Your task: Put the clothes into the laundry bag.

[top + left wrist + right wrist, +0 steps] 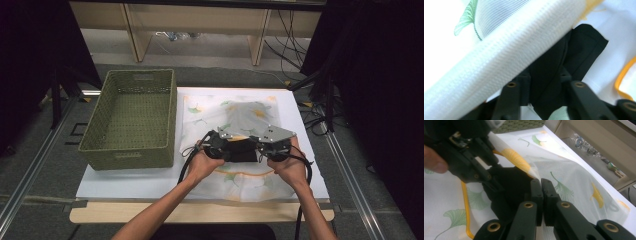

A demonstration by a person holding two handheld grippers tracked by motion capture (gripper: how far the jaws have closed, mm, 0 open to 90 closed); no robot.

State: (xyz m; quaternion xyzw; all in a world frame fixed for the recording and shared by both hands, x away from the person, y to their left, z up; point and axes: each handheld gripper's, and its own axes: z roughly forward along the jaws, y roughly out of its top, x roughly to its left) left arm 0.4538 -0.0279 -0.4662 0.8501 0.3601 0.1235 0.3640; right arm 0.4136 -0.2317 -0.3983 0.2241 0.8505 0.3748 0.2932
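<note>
A white mesh bag [245,112] printed with green and yellow leaves lies on a white board. At its near edge sits a black cloth [243,150], with both grippers at it. My left gripper [227,147] has its jaws on either side of the black cloth [584,52], pressing it under the bag's lifted white rim [506,55]. My right gripper [541,181] is shut on the thin edge of the bag [574,177] and holds it up. The black cloth [511,182] lies just left of its jaws, with the left gripper [474,167] behind it.
A green woven basket [131,117] stands on the board's left half, close to the bag. The white board [125,180] rests on a wooden tabletop. A shelf frame and cables are beyond the table's far edge.
</note>
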